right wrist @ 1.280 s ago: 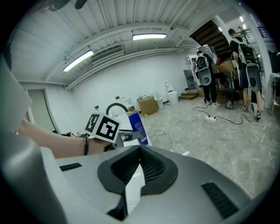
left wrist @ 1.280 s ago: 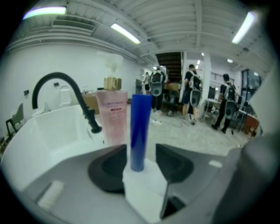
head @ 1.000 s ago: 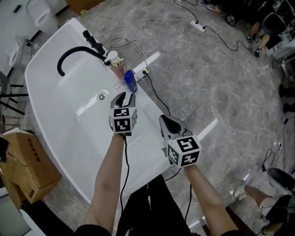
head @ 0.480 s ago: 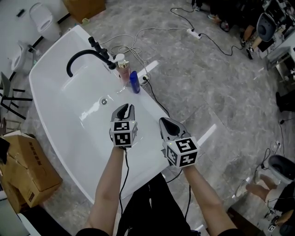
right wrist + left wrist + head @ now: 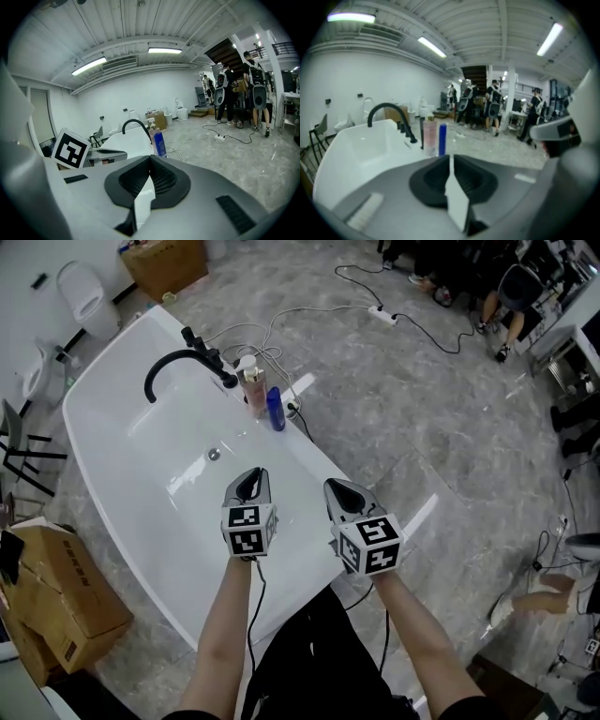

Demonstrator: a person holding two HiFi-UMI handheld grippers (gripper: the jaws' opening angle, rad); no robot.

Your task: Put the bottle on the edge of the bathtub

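Note:
A blue bottle [image 5: 275,410] stands upright on the white bathtub's rim [image 5: 315,465], beside a pink pump bottle [image 5: 251,386] and the black faucet [image 5: 181,366]. My left gripper [image 5: 250,476] hovers over the tub, well short of the bottles. Its jaws are closing, almost together, with nothing between them. In the left gripper view the blue bottle [image 5: 442,138] and pink bottle [image 5: 429,136] stand beyond the left gripper [image 5: 450,157]. My right gripper [image 5: 340,491] hangs shut and empty over the near rim. The right gripper view shows the right gripper [image 5: 151,157] and the blue bottle [image 5: 159,143] ahead.
White cables [image 5: 267,334] and a power strip [image 5: 382,315] lie on the grey floor right of the tub. A cardboard box [image 5: 56,592] stands at the left. People [image 5: 492,105] stand in the background. A drain [image 5: 214,455] sits in the tub floor.
The left gripper's jaws have gone from wide open to nearly together. Both grippers now sit farther back from the bottles, which stay upright on the rim.

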